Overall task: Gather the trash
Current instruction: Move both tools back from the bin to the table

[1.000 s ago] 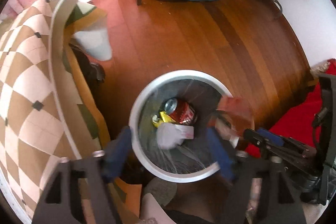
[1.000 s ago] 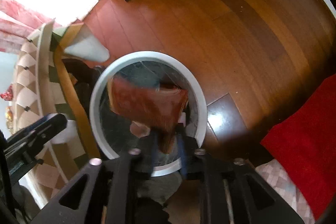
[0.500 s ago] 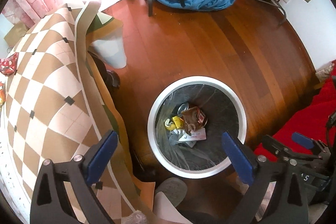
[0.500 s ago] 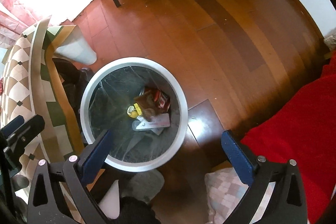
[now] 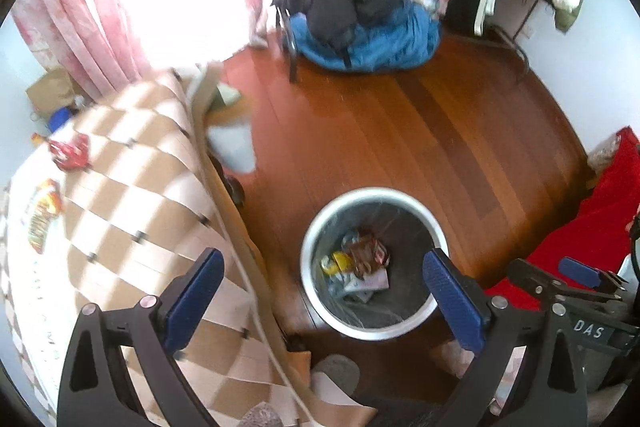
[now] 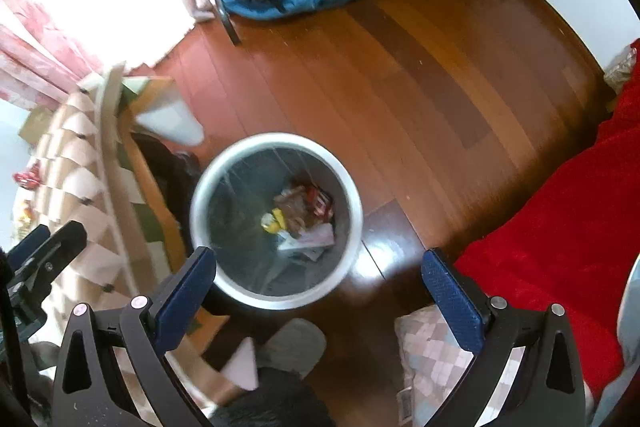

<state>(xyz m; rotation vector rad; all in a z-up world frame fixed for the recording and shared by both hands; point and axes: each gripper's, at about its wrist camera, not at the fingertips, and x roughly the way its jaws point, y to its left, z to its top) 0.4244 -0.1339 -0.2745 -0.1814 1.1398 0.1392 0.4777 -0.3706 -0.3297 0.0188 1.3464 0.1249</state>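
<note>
A round white-rimmed trash bin [image 5: 310, 239] [image 6: 356, 203] lined with a clear bag stands on the wood floor. In it lie a brown wrapper [image 5: 362, 255] [image 6: 294, 205], a yellow scrap [image 5: 340, 261], a red can [image 6: 322, 205] and a white paper [image 6: 316, 239]. My left gripper [image 5: 320, 287] hangs high above the bin, open, with nothing between its blue pads. The right gripper [image 6: 320, 281] is also open and empty above the bin's near rim. On the checkered table [image 5: 120, 187] to the left lie a red wrapper [image 5: 70, 155] and an orange-yellow snack bag [image 5: 42, 213].
A red cloth [image 6: 560, 227] covers furniture at the right. A blue and black heap of clothes [image 5: 360, 27] sits on a chair at the back. A grey slipper [image 6: 294, 347] and a patterned cushion [image 6: 436, 355] lie near the bin. Pink curtains [image 5: 80, 19] hang behind the table.
Both grippers opened and rose away from the bin. The brown wrapper left the right gripper and the white paper left the left one; both now lie in the bin.
</note>
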